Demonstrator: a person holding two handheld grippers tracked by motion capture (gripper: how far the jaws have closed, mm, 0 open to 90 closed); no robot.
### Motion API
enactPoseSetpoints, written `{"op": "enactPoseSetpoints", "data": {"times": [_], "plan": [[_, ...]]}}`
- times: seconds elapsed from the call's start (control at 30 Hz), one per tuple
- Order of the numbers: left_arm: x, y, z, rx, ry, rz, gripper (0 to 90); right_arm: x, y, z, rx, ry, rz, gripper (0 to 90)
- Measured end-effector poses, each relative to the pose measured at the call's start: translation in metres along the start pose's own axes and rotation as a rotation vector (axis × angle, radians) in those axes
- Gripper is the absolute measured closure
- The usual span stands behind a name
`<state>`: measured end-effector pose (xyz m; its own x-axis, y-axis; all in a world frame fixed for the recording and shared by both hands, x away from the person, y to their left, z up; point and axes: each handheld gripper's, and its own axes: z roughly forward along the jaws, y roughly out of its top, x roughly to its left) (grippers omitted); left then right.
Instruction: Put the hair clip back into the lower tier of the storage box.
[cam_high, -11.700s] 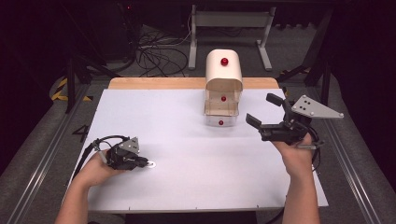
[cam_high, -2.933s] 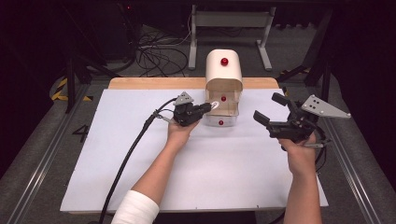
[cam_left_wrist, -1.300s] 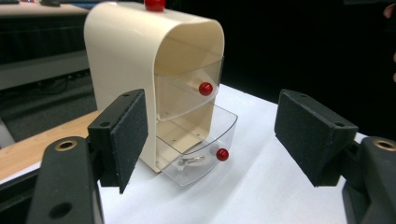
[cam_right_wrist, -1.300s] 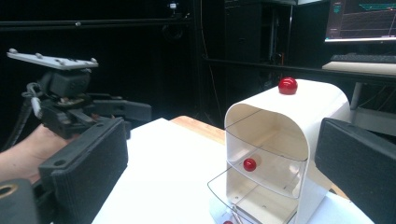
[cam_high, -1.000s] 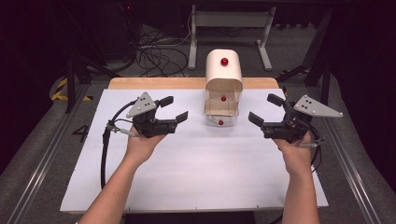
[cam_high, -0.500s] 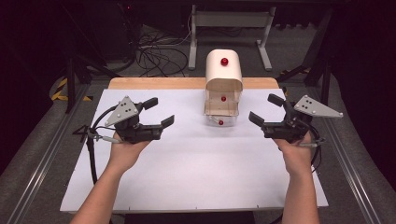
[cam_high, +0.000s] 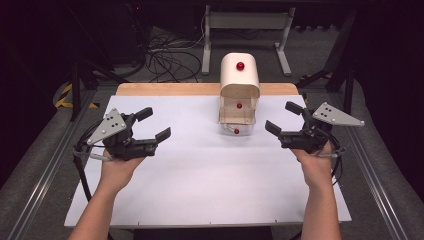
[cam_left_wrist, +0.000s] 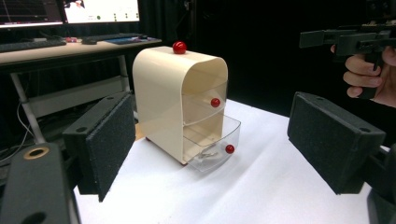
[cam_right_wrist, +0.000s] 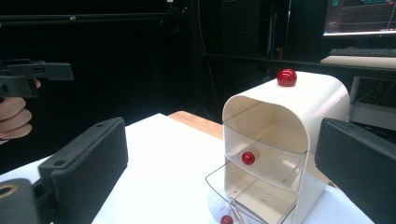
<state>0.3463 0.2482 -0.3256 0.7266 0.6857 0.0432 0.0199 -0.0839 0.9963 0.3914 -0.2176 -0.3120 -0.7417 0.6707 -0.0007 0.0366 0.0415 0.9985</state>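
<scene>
The small cream plastic drawer cabinet w/ rounded top (cam_high: 240, 92) stands upright near the far edge of the white table sheet (cam_high: 210, 185), about mid-width, front facing the person. Its lower clear plastic drawer w/ red knob (cam_high: 236, 129) is pulled part-way out; the upper clear drawer w/ red knob (cam_high: 239, 106) sits flush inside. A third red knob (cam_high: 240, 65) sits on the cabinet roof. In the left gripper view sth small and shiny lies in the open drawer (cam_left_wrist: 212, 144), too small to tell what. The left black two-jaw gripper (cam_high: 150, 125) hovers well left of the cabinet, jaws spread wide, nothing between them; the right black two-jaw gripper (cam_high: 282, 117) hovers just right of it, jaws likewise spread and empty. Both point inward toward the drawers, so each camera frames the cabinet between its own foam pads (cam_left_wrist: 109, 140) (cam_right_wrist: 88, 158). Looks like a ready stance on either side: prob. one hand to steady the body, the other to work the open drawer, and the wide jaws leave room to close on a knob or wall. The sheet covers a wooden tabletop (cam_high: 170, 89), bare strip showing at the back. The room is dark; grey floor, loose cables (cam_high: 167, 55) and a metal stand (cam_high: 245, 22) behind the table, lit monitors (cam_left_wrist: 70, 9) on a side desk.
</scene>
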Motion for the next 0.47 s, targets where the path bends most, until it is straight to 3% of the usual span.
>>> {"op": "enactPoseSetpoints", "data": {"times": [0.47], "plan": [[0.008,-0.012,-0.019,-0.007,0.017,-0.019,15.9,0.001,-0.003,0.002,0.006,-0.006,0.001,3.7]]}}
